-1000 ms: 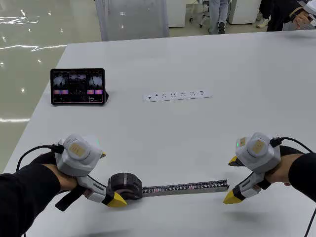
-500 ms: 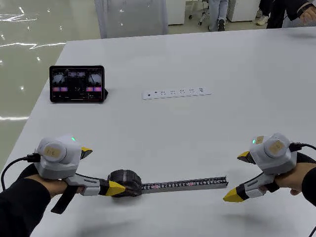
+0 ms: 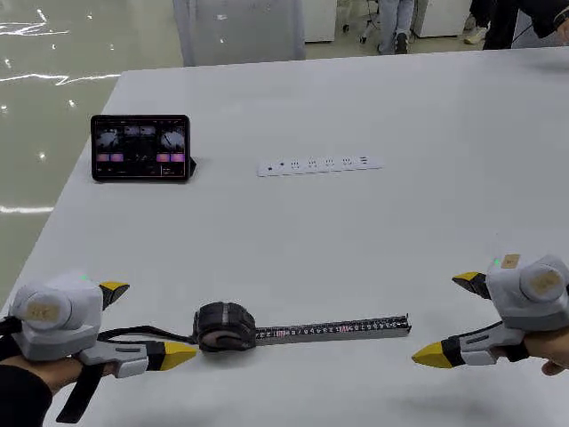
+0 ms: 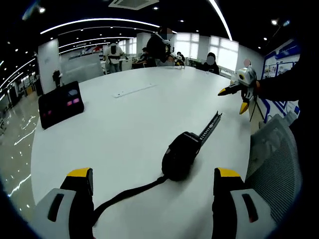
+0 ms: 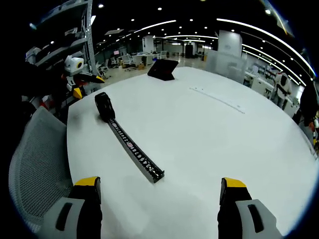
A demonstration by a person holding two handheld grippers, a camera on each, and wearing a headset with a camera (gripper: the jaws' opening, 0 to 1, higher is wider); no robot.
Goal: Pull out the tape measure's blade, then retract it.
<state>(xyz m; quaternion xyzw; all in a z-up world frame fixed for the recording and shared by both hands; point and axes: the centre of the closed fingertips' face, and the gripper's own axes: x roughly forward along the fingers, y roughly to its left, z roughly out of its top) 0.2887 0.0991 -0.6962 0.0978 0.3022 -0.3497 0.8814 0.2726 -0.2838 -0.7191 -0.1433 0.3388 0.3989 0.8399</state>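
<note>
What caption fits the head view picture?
Tape measure, blade out, lies on the table between left gripper and right gripper, both open.

The left gripper (image 3: 149, 321) and right gripper (image 3: 443, 318) are grey with yellow tips. Between them, the black tape measure (image 3: 225, 326) has a dark blade (image 3: 333, 330) with pale marks.

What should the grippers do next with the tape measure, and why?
Probably bring the left gripper to the case and grip it: the blade lies pulled out, not yet retracted, and this one and the right gripper are open, clear of it.
</note>
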